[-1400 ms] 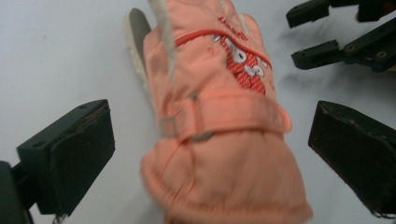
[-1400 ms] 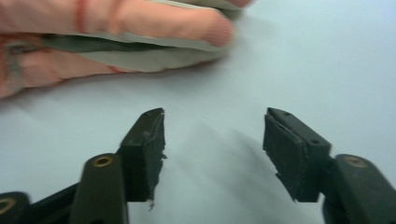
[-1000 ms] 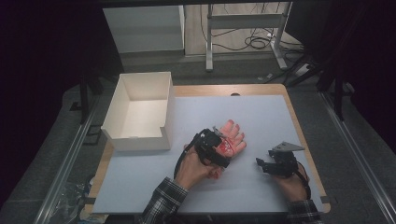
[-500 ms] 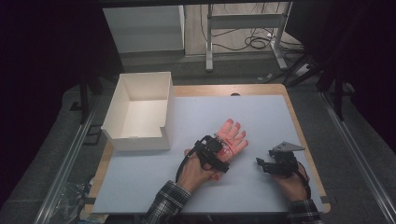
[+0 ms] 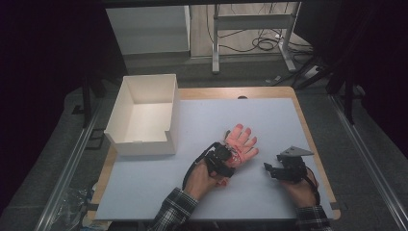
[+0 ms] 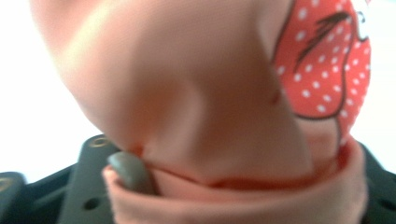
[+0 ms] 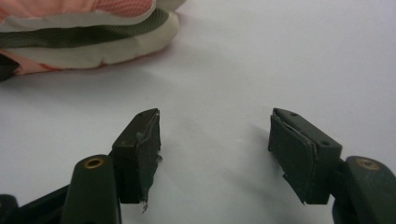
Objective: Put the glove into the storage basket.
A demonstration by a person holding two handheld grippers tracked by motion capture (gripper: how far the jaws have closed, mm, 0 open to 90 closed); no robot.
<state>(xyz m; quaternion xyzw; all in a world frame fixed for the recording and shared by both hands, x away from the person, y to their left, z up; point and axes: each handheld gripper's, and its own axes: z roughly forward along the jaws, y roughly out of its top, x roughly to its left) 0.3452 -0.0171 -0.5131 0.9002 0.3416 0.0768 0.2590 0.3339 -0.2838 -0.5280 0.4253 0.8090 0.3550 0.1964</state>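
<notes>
A pink glove (image 5: 243,141) lies palm up with its fingers spread, right of the table's middle. In the left gripper view the glove (image 6: 187,93) sits very close, with a red white-dotted patch on it. My left gripper (image 5: 230,160) is at the glove's cuff. Its jaws have just been closing with the cuff between them, and a grey pad (image 6: 128,172) presses into the rolled hem. My right gripper (image 5: 267,170) rests on the mat to the right of the glove. It stands open (image 7: 215,144) with nothing between its pads, and the glove's edge (image 7: 84,32) lies beyond it.
A white open-topped cardboard box (image 5: 144,144) stands at the left of the table with nothing visible inside it. The pale mat (image 5: 269,115) covers the wooden tabletop. Desk legs and cables lie on the floor beyond the far edge.
My left gripper has shifted slightly back over the glove's cuff and its jaws have closed on it. The right gripper has stayed where it was.
</notes>
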